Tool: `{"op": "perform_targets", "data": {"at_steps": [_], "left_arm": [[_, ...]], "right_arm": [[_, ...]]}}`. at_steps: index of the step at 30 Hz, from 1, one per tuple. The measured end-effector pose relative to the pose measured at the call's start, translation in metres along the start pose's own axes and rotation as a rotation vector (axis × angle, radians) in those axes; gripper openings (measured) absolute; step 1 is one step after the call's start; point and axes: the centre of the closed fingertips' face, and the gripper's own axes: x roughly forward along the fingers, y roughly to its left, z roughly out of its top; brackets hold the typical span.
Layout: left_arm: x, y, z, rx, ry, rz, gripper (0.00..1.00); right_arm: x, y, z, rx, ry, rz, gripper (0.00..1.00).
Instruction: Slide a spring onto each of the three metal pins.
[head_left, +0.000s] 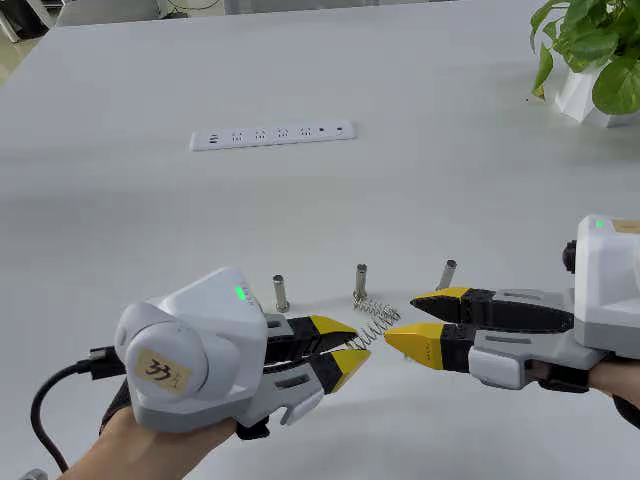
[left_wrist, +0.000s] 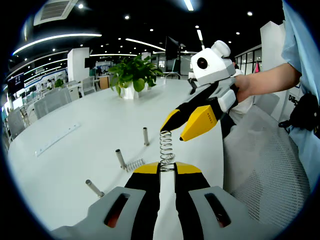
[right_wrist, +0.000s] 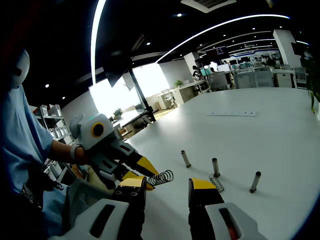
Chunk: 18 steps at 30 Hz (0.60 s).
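Observation:
Three short metal pins stand upright in a row on the white table: left pin (head_left: 281, 292), middle pin (head_left: 360, 280), right pin (head_left: 446, 273). A loose spring (head_left: 378, 310) lies flat at the foot of the middle pin. My left gripper (head_left: 350, 345) is shut on the end of another spring (left_wrist: 166, 149), which sticks out past its yellow tips. My right gripper (head_left: 420, 320) faces it from the right, open, with its jaws a short gap from the held spring's free end (right_wrist: 161, 177). All three pins are bare.
A white power strip (head_left: 273, 134) lies further back on the table. A potted plant (head_left: 590, 60) stands at the far right corner. A black cable (head_left: 45, 400) trails off the left gripper at the near left.

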Motion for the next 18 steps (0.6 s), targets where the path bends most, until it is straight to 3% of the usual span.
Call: {"op": "perform_targets", "data": {"at_steps": [11, 18], "left_arm": [[-0.002, -0.001, 0.008, 0.012, -0.036, 0.002, 0.06], [-0.002, -0.002, 0.011, 0.019, -0.050, -0.001, 0.06]], "right_arm": [[0.000, 0.005, 0.008, 0.105, -0.071, 0.049, 0.11], [0.000, 0.009, 0.012, 0.148, -0.099, 0.070, 0.08]]}}
